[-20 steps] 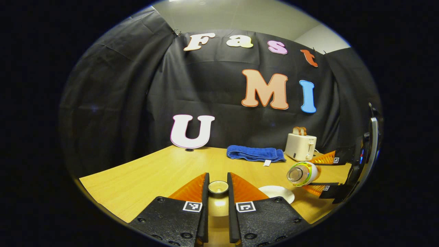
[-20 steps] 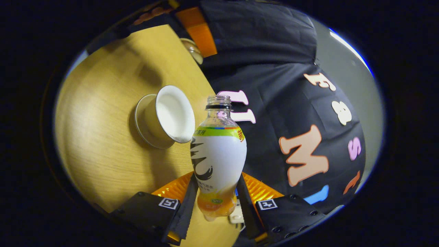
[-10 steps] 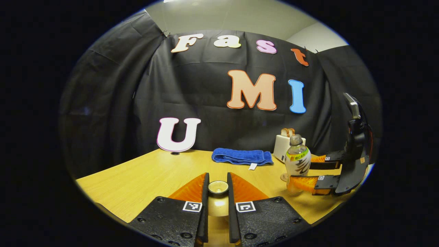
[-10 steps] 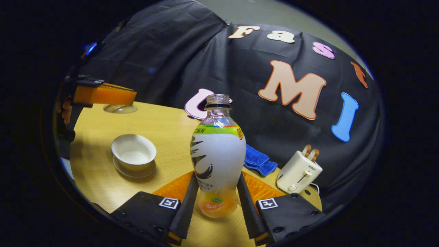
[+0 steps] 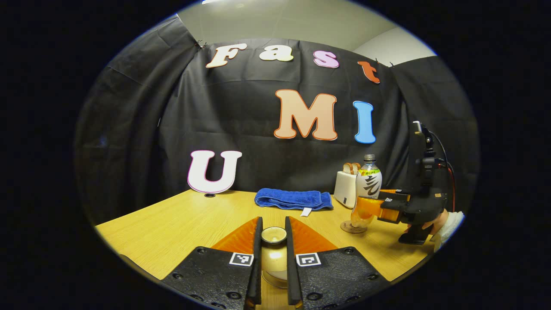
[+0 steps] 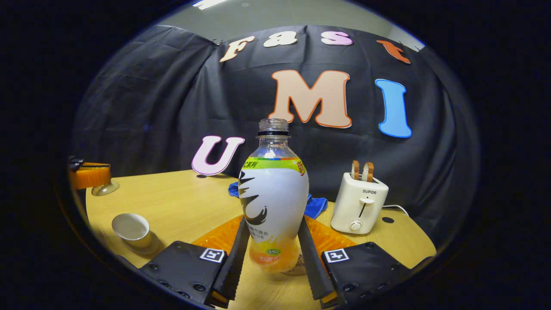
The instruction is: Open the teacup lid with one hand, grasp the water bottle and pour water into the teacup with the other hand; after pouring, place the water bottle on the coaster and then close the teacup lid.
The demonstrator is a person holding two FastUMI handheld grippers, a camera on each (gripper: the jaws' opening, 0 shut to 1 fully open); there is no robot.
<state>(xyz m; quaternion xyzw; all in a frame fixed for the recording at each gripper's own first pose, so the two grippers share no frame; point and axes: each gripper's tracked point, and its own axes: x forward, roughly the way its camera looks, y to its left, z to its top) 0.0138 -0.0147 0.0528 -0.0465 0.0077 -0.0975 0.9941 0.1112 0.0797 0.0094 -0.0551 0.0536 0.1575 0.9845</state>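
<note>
a: status of the bottle [image 6: 273, 202]?
b: upright again after the tilt over the cup [image 6: 131, 230], carried right, now just above the coaster [image 5: 353, 227]. right hand-held gripper [image 6: 271, 258] is closed on its lower body.
a: and the lid [image 5: 273, 235]?
b: clamped in the left hand-held gripper [image 5: 273, 241], off the cup. pouring looks finished; set the bottle down, then close.
</note>
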